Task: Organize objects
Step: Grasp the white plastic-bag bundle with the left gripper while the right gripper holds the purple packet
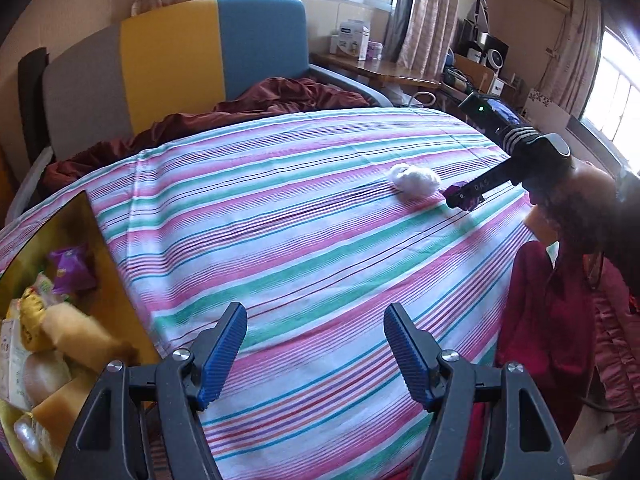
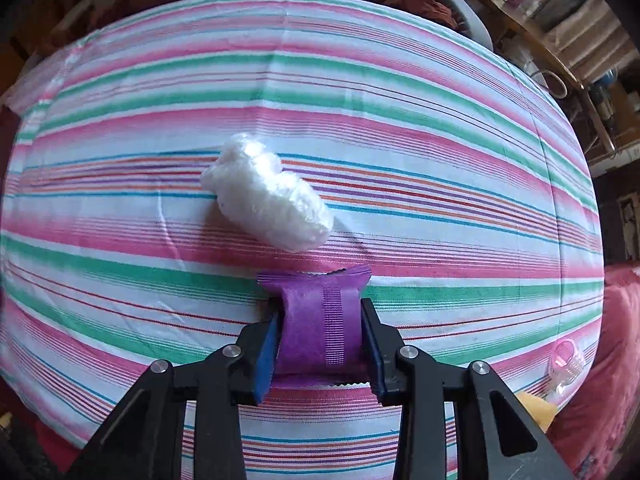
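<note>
My right gripper is shut on a purple snack packet, squeezing it from both sides low over the striped bedsheet. A white fluffy ball lies on the sheet just beyond the packet, apart from it. From the left wrist view the right gripper with the purple packet shows at the right, beside the white fluffy ball. My left gripper is open over the striped sheet with nothing between its blue pads. A yellow box at the left holds several snacks and another purple packet.
A dark red blanket is bunched at the head of the bed against a grey, yellow and blue headboard. A wooden desk with boxes stands behind. A clear pink cup and a yellow object lie at the right edge. A person's red sleeve is at the right.
</note>
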Available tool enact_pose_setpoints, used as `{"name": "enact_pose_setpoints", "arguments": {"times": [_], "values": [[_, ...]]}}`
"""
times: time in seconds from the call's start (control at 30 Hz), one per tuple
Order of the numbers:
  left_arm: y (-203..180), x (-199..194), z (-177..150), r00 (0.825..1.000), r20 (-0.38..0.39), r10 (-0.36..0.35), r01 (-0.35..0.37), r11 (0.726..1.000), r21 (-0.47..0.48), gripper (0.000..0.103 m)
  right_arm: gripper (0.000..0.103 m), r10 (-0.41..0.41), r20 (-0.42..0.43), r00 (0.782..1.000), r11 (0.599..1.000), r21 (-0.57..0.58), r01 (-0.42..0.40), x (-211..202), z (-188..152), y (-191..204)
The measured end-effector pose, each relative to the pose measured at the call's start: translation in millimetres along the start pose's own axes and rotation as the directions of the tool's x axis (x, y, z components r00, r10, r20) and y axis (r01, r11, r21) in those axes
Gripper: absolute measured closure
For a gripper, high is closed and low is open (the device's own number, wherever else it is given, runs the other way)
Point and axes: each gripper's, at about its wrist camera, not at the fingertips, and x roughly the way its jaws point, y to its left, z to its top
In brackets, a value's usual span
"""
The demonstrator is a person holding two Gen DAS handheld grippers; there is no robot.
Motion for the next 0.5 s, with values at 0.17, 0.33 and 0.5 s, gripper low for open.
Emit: {"name": "enact_pose_setpoints", "arguments": {"times": [0.17,0.33,0.5], "values": [[-12.5,27.8,21.8,0.997,-0.042,-0.064,0.062,0.997,-0.041,0.031,0.065,0.049,0.083,0.995,0.968,0.242,-0.068,-15.0,-15.0,-49.7],[-26.3,64.8,47.5,0.984,-0.094,-0.149,0.139,0.985,-0.098,0.035,0.065,0.135,0.167,0.977,0.917,0.353,-0.187,-25.2,-27.0,-71.9],[-52.1,98.4,76.8,0.98,-0.104,-0.171,0.164,0.984,-0.07,0.035,0.065,0.211,0.243,0.947,0.853,0.427,-0.3,-21.2,-27.0,-81.1]]}}
